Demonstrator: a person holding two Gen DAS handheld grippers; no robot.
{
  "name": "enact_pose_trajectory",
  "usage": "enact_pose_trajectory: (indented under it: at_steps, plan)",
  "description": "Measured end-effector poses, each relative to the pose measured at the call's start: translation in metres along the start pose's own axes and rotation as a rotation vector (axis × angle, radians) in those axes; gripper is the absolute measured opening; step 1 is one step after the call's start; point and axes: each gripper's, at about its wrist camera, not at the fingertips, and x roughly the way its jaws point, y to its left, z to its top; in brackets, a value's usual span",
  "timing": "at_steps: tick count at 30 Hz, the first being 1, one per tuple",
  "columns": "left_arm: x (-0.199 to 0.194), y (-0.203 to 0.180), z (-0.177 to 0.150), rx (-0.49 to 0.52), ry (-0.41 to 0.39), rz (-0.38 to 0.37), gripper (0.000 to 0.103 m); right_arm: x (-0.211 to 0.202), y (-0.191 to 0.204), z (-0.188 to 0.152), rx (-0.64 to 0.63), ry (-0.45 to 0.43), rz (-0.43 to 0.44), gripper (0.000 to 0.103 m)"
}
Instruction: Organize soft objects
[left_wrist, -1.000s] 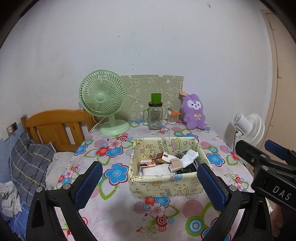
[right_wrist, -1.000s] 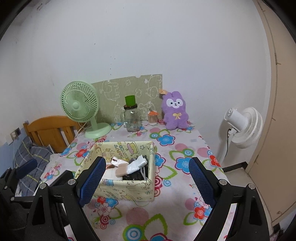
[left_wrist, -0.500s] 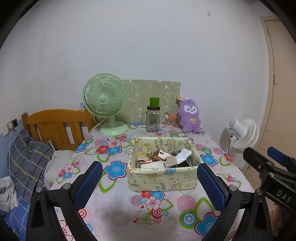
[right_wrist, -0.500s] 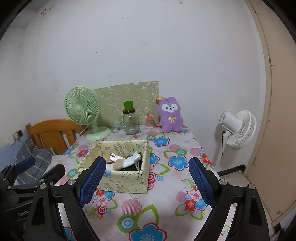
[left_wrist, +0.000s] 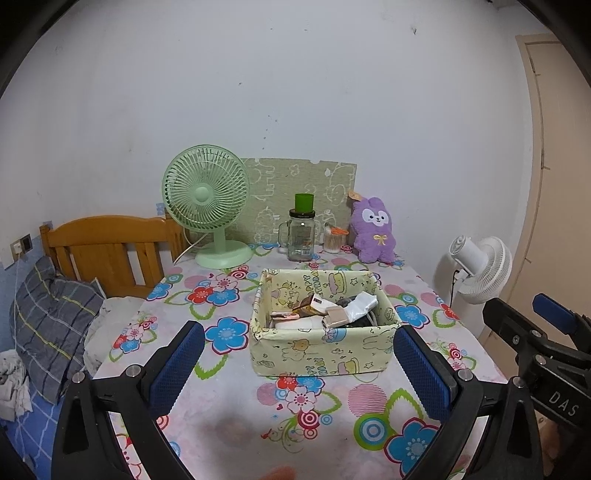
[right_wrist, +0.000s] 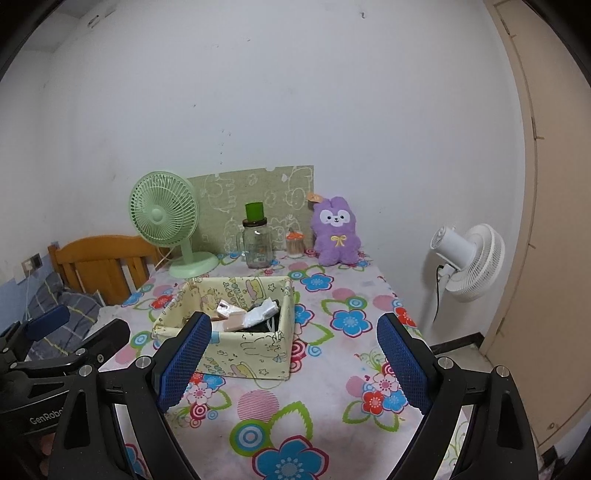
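A purple plush bunny (left_wrist: 373, 230) stands upright at the table's back right, against the wall; it also shows in the right wrist view (right_wrist: 335, 232). A pale yellow fabric box (left_wrist: 321, 349) sits mid-table holding several small items; in the right wrist view the box (right_wrist: 240, 352) is left of centre. My left gripper (left_wrist: 299, 365) is open and empty, held back above the table's near edge. My right gripper (right_wrist: 297, 363) is open and empty, to the right of the box. Each gripper shows at the edge of the other's view.
A green desk fan (left_wrist: 207, 210), a glass jar with a green lid (left_wrist: 303, 232) and a small jar of swabs (left_wrist: 334, 240) line the back. A wooden headboard (left_wrist: 107, 251) and bedding are on the left. A white floor fan (right_wrist: 467, 262) stands on the right.
Both grippers have pulled back and up from the table, so the box and bunny look smaller and farther. Both stay open and empty. Nothing on the table moved.
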Motion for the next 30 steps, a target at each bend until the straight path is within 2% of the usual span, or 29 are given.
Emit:
enact_pose_trajectory:
  at_steps: [30]
  plan:
    - [0.000, 0.006, 0.001, -0.013, 0.001, 0.001, 0.103, 0.014, 0.006, -0.002, -0.014, 0.025, 0.007, 0.093]
